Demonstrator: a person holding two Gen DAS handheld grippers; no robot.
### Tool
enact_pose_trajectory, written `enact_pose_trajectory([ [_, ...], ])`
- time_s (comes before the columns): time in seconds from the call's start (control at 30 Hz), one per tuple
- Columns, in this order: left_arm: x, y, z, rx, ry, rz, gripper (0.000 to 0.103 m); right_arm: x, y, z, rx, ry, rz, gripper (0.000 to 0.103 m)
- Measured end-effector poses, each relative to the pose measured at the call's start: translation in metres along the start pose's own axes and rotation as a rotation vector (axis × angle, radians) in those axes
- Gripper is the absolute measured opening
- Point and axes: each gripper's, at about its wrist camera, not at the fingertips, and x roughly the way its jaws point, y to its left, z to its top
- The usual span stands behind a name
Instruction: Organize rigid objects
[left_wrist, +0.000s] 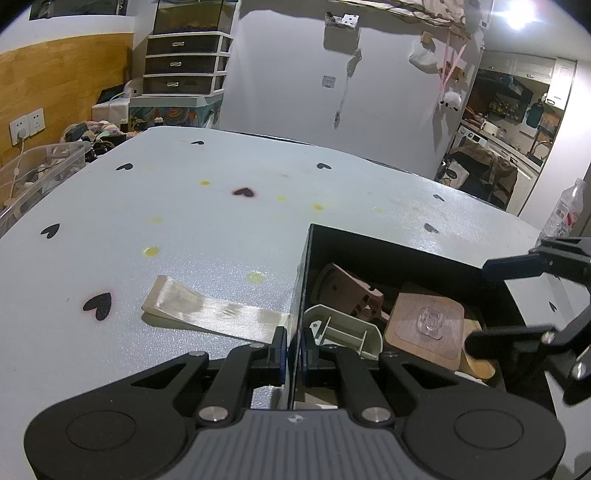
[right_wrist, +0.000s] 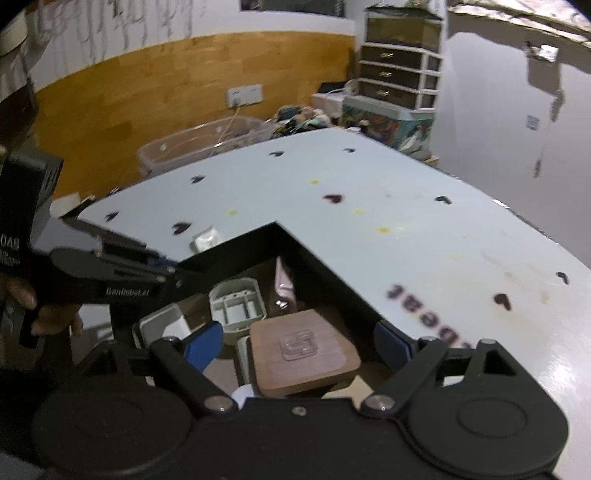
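Heart-dotted table (left_wrist: 184, 221), left jaws (left_wrist: 293, 354) clamped on black box (left_wrist: 301, 295) wall, right jaws (right_wrist: 299, 343) wide (empty) above wooden block (right_wrist: 304, 354).

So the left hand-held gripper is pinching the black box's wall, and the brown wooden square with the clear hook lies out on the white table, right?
Not quite. The left hand-held gripper does pinch the black box's wall, but the brown wooden square with the clear hook lies inside the box, not on the white table. The right wrist view shows it.

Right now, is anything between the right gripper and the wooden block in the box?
Nothing visible. The right gripper is open over the block, which lies on top of the other items in the box. Only a clear hook is stuck to its top face.
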Motion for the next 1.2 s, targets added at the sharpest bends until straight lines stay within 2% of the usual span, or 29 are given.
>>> enact_pose_trajectory([
  [0.2, -0.001, -0.001, 0.000, 0.002, 0.002, 0.001, 0.008, -0.016, -0.001, 0.002, 0.048, -0.047, -0.046, 0.091],
  [0.3, -0.003, -0.003, 0.002, 0.011, -0.003, 0.008, 0.018, -0.023, 0.000, 0.001, 0.061, -0.068, -0.070, 0.092],
  [0.43, -0.016, -0.008, 0.005, 0.022, -0.039, 0.006, 0.042, -0.033, 0.002, -0.001, 0.088, -0.095, -0.099, 0.093],
  [0.67, -0.050, -0.020, 0.005, 0.060, -0.138, 0.009, 0.064, -0.064, 0.012, -0.014, 0.174, -0.195, -0.178, 0.096],
  [0.87, -0.080, -0.029, -0.011, 0.078, -0.229, 0.026, 0.082, -0.092, 0.026, -0.038, 0.238, -0.268, -0.245, 0.099],
  [1.2, -0.125, -0.041, -0.053, 0.091, -0.330, 0.036, 0.095, -0.122, 0.064, -0.087, 0.270, -0.349, -0.386, 0.103],
])
